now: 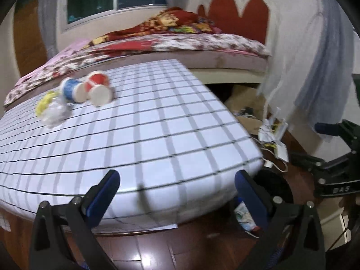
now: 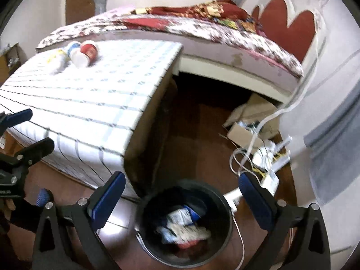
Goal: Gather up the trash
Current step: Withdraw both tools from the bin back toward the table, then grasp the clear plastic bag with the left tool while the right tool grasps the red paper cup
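My left hand-held gripper and right hand-held gripper gape, empty; bin at six o'clock, cups on the counter at ten.

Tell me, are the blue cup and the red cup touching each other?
Touching. In the left wrist view the blue cup and red cup lie on their sides, pressed together with no tablecloth visible between them.

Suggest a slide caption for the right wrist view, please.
Open right gripper above the black bin of trash beside the checked table.

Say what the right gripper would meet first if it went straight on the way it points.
Probably the black trash bin: the right gripper is open, empty and aimed into its mouth, where wrappers lie. Depth is unclear.
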`<state>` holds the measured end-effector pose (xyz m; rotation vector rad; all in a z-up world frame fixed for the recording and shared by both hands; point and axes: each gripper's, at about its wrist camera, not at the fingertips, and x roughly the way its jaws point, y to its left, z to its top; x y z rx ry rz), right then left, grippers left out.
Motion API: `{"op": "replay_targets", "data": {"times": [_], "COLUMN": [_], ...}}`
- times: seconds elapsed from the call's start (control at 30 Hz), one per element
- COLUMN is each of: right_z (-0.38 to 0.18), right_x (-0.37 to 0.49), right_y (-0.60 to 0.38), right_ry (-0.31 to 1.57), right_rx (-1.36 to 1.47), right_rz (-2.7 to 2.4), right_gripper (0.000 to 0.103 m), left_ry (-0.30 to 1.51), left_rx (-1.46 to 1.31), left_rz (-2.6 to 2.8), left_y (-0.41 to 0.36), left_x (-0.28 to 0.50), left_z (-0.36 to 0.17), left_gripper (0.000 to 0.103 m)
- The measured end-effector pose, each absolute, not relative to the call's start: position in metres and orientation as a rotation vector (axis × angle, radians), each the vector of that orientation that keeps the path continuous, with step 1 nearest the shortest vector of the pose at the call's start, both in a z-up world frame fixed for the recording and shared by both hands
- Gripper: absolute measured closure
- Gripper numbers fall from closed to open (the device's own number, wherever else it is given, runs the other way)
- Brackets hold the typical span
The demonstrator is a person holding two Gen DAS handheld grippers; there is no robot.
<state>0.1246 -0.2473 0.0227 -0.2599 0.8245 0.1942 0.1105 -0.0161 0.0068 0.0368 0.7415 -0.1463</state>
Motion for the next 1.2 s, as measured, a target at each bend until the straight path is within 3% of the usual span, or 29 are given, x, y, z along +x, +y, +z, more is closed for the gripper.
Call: {"op": "replay_targets", "data": {"times": [0.7, 1.03, 1.1, 1.2], "right_z": [0.023, 0.035, 0.034, 0.032], "right_x": [0.177, 0.255, 0.274, 0.296], "right_y": [-0.082, -0.021, -0.003, 0.017], "right_ry": [0.723, 0.767, 0.784, 0.808], "right_rx": [-0.176, -0.102, -0.108, -0.115], "right_rz": [0.466, 0.498, 0.517, 0.532], "right_gripper": [0.001, 0.002, 0.011, 0.014], "left_ry": [0.695, 0.703, 0.708, 0.729], "left_rx": [-0.083, -0.120, -0.117, -0.116], "left_rz": [0.138, 0.113, 0.106, 0.098], "left_y": [0.182, 0.212, 0.213, 0.216], "left_x": [0.169, 0.225, 0.238, 0.256], "left_z": [0.014, 0.010, 0.010, 0.007], "left_gripper": [0.001, 0.015, 0.015, 0.020]}}
